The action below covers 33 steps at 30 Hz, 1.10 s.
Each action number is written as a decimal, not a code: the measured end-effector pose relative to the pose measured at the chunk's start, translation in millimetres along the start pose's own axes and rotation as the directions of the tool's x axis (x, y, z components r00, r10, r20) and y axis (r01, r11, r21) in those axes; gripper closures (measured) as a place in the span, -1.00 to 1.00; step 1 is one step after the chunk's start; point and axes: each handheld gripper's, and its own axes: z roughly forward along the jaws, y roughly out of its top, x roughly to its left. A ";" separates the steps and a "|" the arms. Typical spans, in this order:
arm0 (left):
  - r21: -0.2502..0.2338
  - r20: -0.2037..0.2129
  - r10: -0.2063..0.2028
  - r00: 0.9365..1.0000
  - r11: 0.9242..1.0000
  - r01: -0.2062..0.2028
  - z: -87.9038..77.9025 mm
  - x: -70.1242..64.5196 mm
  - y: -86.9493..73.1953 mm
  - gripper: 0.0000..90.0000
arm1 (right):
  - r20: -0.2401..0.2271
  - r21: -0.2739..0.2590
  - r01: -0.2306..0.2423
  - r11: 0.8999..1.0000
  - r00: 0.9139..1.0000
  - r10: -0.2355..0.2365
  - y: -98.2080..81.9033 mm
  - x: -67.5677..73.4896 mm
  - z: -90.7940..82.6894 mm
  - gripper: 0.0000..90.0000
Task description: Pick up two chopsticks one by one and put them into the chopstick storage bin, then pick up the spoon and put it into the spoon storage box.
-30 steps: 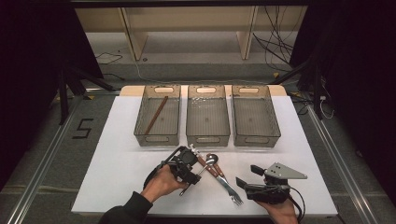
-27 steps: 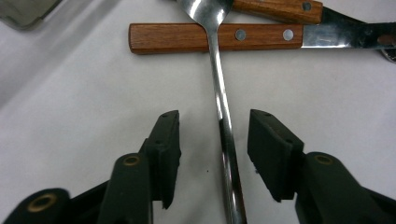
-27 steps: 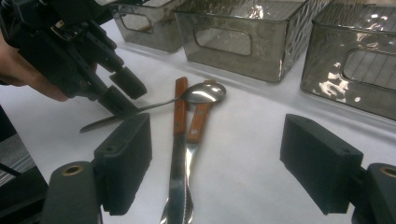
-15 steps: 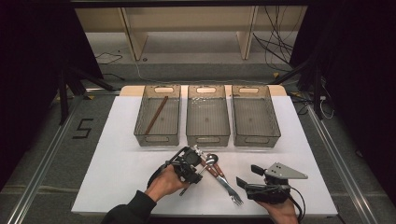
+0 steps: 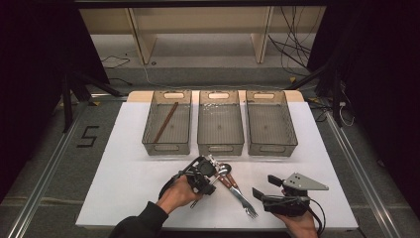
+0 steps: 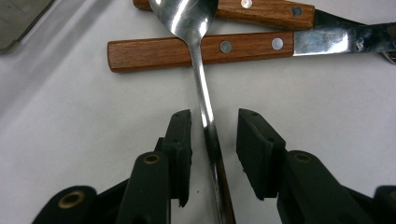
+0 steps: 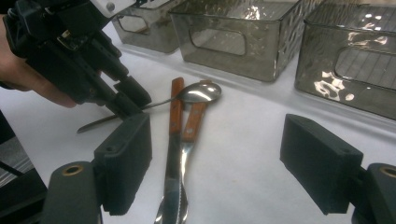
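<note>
A steel spoon [image 6: 205,98] lies on the white table with its bowl resting across two wooden-handled utensils, a knife [image 6: 201,49] and a fork [image 5: 241,198]. My left gripper [image 6: 214,116] straddles the spoon's handle. Its jaws have just been closing, and a small gap still shows between each pad and the handle. In the right gripper view, the left gripper [image 7: 128,100] points down onto the handle of the spoon [image 7: 201,92]. My right gripper [image 7: 217,126] stands wide open near the front edge, aimed at the knife and fork, touching nothing.
Three grey see-through bins stand in a row behind the cutlery: left [image 5: 166,147], middle [image 5: 220,148], right [image 5: 272,148]. A brown stick [image 5: 166,121] lies in the left bin. The white tabletop [image 5: 114,188] ends close behind both hands.
The left gripper's jaws have narrowed around the spoon handle and the hand has shifted slightly. The right gripper and the cutlery have stayed where they were.
</note>
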 end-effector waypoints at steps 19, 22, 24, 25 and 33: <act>0.002 -0.015 0.026 1.000 1.000 -0.026 2.1 -6.5 2.1 0.84 | 0.006 -0.001 0.007 1.000 1.000 -0.007 1.0 3.3 1.2 -0.43; -0.002 -0.009 0.020 1.000 1.000 -0.020 2.3 -5.6 2.6 0.86 | 0.005 -0.002 0.003 1.000 1.000 -0.003 0.8 1.8 1.5 -0.43; -0.004 -0.007 0.019 1.000 1.000 -0.019 2.2 -5.4 2.6 0.87 | 0.004 -0.001 0.006 1.000 1.000 -0.006 0.8 1.7 1.4 -0.43; -0.002 -0.007 0.022 1.000 1.000 -0.022 2.0 -5.3 2.5 0.87 | 0.004 -0.001 0.004 1.000 1.000 -0.004 0.9 1.8 1.1 -0.43; -0.010 -0.010 0.043 0.999 0.999 -0.043 1.5 -6.2 1.3 0.88 | 0.002 -0.002 0.007 1.000 1.000 -0.007 1.4 1.5 0.7 -0.43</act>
